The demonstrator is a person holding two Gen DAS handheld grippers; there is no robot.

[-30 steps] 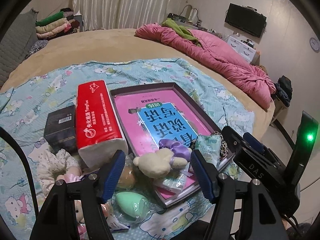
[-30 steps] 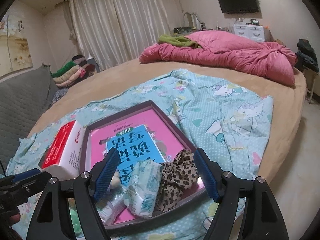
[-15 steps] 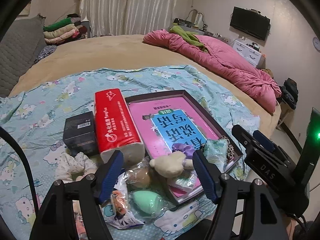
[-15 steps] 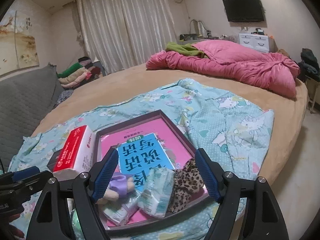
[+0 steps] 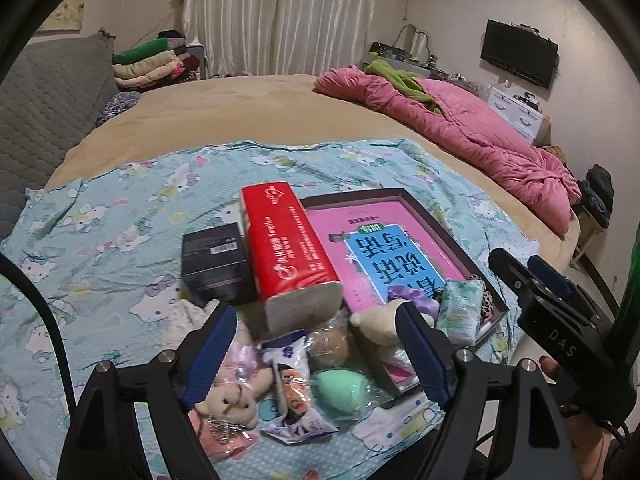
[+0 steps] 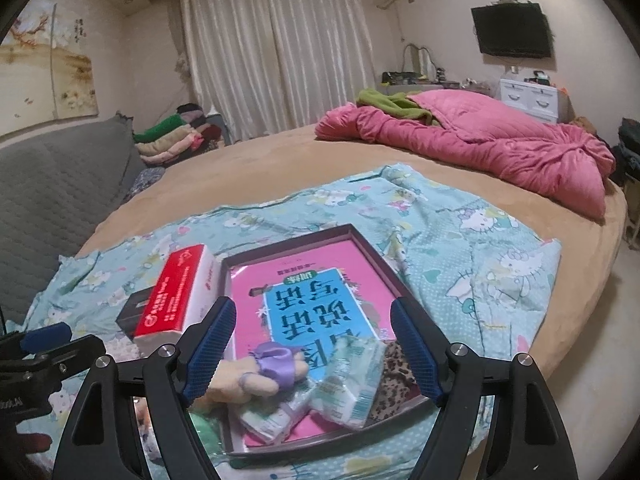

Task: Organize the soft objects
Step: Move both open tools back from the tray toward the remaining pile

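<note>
Toys lie in a heap on the sheet (image 5: 100,240) beside the tray (image 6: 360,240) — a small bear (image 5: 232,400), a green sponge (image 5: 340,390), a snack bag (image 5: 296,400). They look light and squashy, so a gentle pinch around the bear's fat middle should hold it. The bag looks slippery; take it by an edge. The left gripper (image 5: 316,356) has just been opening and is wide over the heap, holding nothing. The right gripper (image 6: 316,350) is wide too, empty, above the tray's plush (image 6: 248,380) and tissue packs (image 6: 352,388).
</note>
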